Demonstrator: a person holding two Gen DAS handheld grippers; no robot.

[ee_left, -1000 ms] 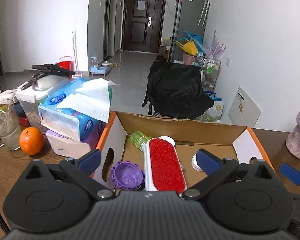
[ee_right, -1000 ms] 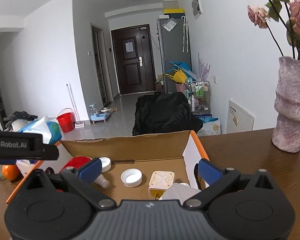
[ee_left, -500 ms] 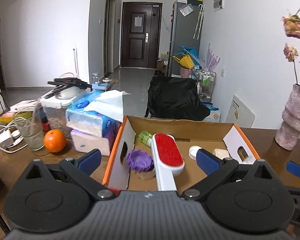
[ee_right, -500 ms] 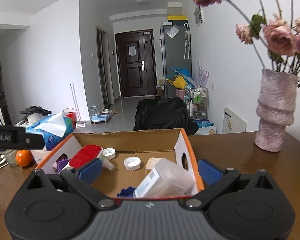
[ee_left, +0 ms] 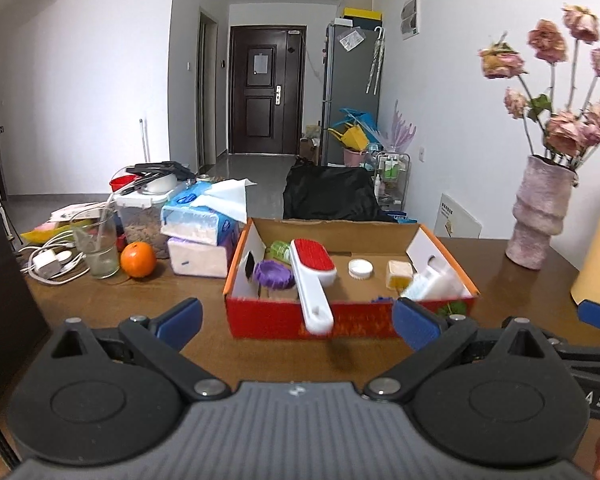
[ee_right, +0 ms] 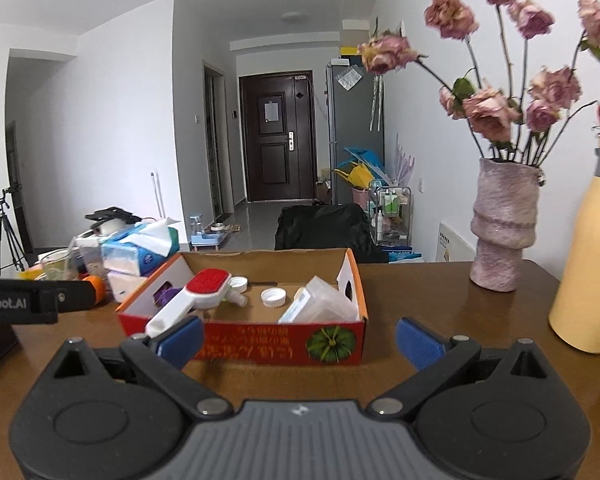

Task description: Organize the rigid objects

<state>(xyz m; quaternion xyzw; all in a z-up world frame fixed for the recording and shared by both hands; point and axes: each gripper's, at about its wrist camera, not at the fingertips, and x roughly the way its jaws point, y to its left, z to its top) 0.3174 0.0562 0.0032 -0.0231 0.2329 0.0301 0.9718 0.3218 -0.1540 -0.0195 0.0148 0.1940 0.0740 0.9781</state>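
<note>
A red cardboard box (ee_left: 284, 322) (ee_right: 260, 346) stands on the brown table. In it lie a white lint brush with a red pad (ee_left: 313, 276) (ee_right: 196, 294), its handle over the front wall, a purple lid (ee_left: 274, 274), a green bottle (ee_left: 278, 249), a white cap (ee_left: 361, 269) (ee_right: 273, 297), a yellow-white square piece (ee_left: 399, 274) and a clear plastic container (ee_left: 434, 284) (ee_right: 320, 300) leaning at the right end. My left gripper (ee_left: 296, 322) is open and empty, in front of the box. My right gripper (ee_right: 298, 338) is open and empty, also in front of the box.
Left of the box are tissue packs (ee_left: 202, 232), an orange (ee_left: 138, 259), a glass (ee_left: 96, 246), a food container (ee_left: 144, 216) and charger cables (ee_left: 50, 260). At the right stand a pink vase with dried roses (ee_right: 502, 228) and a yellow flask (ee_right: 590, 264).
Both grippers have pulled back and away from the box; they were over its inside and now sit in front of its red front wall. The clear container now leans in the box's right end.
</note>
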